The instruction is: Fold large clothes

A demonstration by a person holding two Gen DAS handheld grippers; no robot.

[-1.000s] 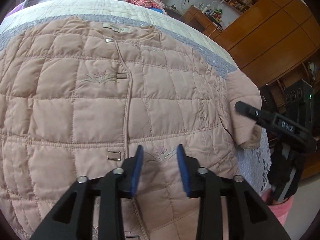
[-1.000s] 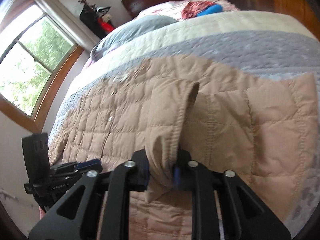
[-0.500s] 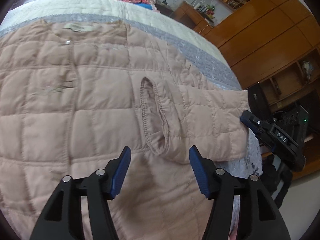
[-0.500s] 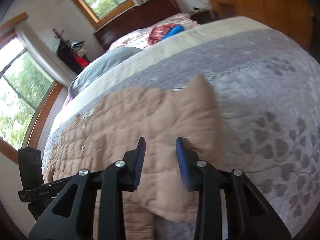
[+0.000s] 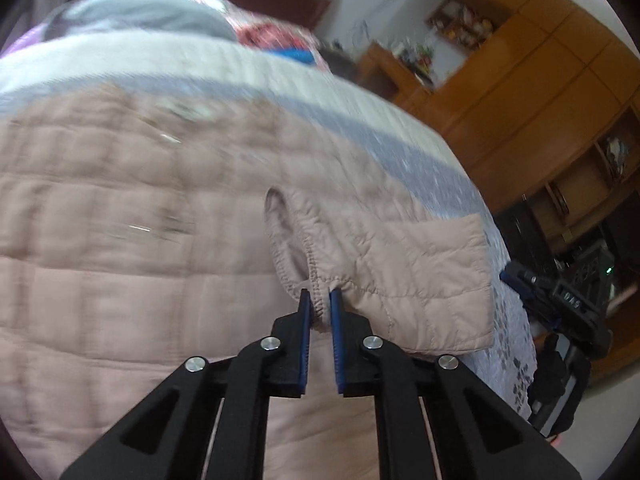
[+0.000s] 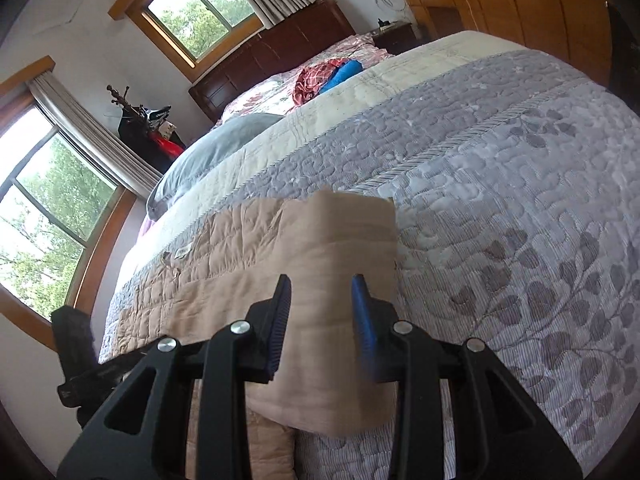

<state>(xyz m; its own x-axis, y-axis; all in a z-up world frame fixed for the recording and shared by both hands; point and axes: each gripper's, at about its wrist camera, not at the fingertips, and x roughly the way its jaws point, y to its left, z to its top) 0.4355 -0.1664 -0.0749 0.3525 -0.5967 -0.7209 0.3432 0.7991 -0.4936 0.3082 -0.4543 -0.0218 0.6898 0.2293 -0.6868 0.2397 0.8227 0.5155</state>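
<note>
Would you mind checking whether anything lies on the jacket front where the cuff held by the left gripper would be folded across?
Nothing visible does. The left gripper pinches the cuff, and the jacket front beside it looks bare, though blurred.

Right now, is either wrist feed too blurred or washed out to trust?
Left wrist view: motion blur smears the jacket body and bed; only the left tool and the sleeve cuff it pinches stay sharp. Right wrist view: crisp, though the windows glare bright, fisheye bends the edges, and the sleeve near the right tool looks soft.
</note>
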